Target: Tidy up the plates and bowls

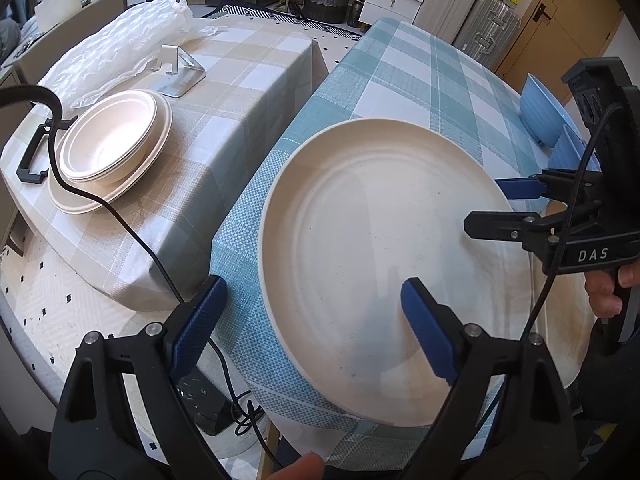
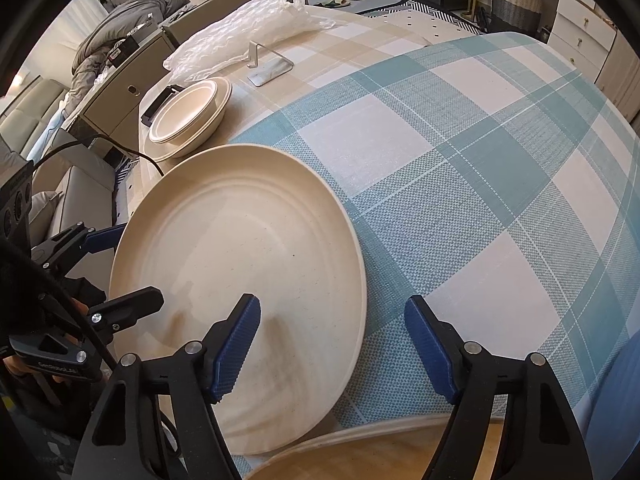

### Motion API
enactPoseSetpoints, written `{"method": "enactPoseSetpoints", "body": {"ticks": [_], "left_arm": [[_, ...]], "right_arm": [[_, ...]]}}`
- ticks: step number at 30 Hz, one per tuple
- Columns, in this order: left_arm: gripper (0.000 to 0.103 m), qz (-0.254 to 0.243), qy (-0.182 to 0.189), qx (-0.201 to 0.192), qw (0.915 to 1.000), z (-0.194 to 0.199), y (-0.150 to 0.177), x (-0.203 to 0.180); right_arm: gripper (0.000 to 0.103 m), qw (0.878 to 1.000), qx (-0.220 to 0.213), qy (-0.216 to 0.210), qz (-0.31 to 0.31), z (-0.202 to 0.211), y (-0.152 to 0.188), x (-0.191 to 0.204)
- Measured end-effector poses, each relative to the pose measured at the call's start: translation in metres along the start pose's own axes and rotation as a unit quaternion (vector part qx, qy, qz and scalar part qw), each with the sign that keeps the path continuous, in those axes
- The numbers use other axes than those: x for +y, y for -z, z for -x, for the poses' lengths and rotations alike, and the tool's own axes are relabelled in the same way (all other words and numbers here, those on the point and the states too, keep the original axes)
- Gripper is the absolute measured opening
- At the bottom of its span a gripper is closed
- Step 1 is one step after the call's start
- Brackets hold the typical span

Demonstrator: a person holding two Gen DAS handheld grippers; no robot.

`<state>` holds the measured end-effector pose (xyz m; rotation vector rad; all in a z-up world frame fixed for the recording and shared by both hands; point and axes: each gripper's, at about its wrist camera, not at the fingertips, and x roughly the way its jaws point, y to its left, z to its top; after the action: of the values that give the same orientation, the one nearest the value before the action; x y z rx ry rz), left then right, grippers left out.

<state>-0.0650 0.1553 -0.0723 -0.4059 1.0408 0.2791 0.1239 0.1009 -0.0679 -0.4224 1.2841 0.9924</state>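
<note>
A large cream plate point(image 1: 360, 248) lies at the near left corner of the blue checked table point(image 1: 420, 76); it also shows in the right wrist view point(image 2: 248, 248). My left gripper point(image 1: 316, 332) is open, its jaws straddling the plate's near left rim. My right gripper point(image 2: 332, 344) is open, straddling the plate's right rim; it shows at the right in the left wrist view point(image 1: 490, 210). A stack of cream bowls on a cream plate point(image 1: 110, 148) sits on the beige checked table point(image 1: 240, 80), also seen in the right wrist view point(image 2: 192, 114).
Blue bowls point(image 1: 546, 112) stand at the blue table's right edge. On the beige table lie a metal stand point(image 1: 176, 70), crumpled plastic wrap point(image 1: 120, 44) and a black handle point(image 1: 34, 156). A gap separates the tables. A cable point(image 1: 132, 232) hangs there.
</note>
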Motion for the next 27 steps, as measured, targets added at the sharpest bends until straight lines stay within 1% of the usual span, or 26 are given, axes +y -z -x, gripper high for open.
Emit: {"method": "enactPoseSetpoints", "body": {"ticks": [3,7,9,10,12,13,15,16,17,18,20,21,22,23,27], "left_arm": [[0.085,0.003,0.000,0.000,1.0000,0.000,0.000,-0.001],[0.071,0.004,0.002,-0.004,1.0000,0.002,0.000,-0.001],[0.068,0.008,0.005,-0.005,0.9999,0.002,0.000,0.000],[0.065,0.008,0.004,-0.005,0.9999,0.002,0.000,0.001],[0.061,0.011,0.004,-0.006,0.9999,0.003,0.000,0.002],[0.056,0.012,0.006,-0.006,0.9999,0.003,0.000,0.002],[0.051,0.014,0.010,-0.005,0.9998,0.004,0.000,0.002],[0.046,0.014,0.010,-0.004,0.9998,0.003,0.000,0.002],[0.044,0.017,0.006,-0.004,0.9998,0.004,0.000,0.002],[0.043,0.021,0.007,-0.005,0.9998,0.004,0.000,0.003],[0.035,0.026,0.003,-0.005,0.9996,0.004,0.000,0.005],[0.032,0.028,0.002,-0.005,0.9996,0.005,0.000,0.007],[0.028,0.032,0.001,-0.005,0.9995,0.005,0.000,0.009],[0.025,0.034,0.000,-0.005,0.9994,0.005,0.000,0.011],[0.025,0.029,-0.009,-0.006,0.9995,0.005,0.000,0.009]], "right_arm": [[0.074,1.000,-0.002,-0.005,-0.001,0.001,-0.001,-0.001],[0.068,1.000,0.002,-0.009,0.002,-0.001,-0.001,0.000],[0.062,1.000,0.003,-0.006,0.006,-0.001,-0.001,0.001],[0.060,1.000,0.003,-0.007,0.005,-0.001,-0.002,0.001],[0.052,1.000,0.003,-0.002,0.003,-0.001,-0.002,0.000],[0.049,1.000,0.003,0.002,0.003,0.000,-0.002,-0.001],[0.038,1.000,0.002,0.008,0.006,0.000,-0.002,0.000],[0.035,1.000,0.002,0.007,0.007,0.000,-0.001,0.001],[0.029,1.000,0.002,0.004,0.007,0.000,-0.001,0.001],[0.029,1.000,0.000,0.007,0.008,0.000,0.000,0.002],[0.026,1.000,-0.002,0.011,0.007,0.000,0.001,0.001],[0.022,1.000,-0.002,0.011,0.004,0.000,0.001,0.000],[0.021,1.000,-0.002,0.011,-0.001,0.001,0.001,-0.002],[0.019,1.000,-0.002,0.010,-0.004,0.001,0.001,-0.004],[0.018,1.000,-0.006,0.014,-0.006,0.001,0.002,-0.003]]}}
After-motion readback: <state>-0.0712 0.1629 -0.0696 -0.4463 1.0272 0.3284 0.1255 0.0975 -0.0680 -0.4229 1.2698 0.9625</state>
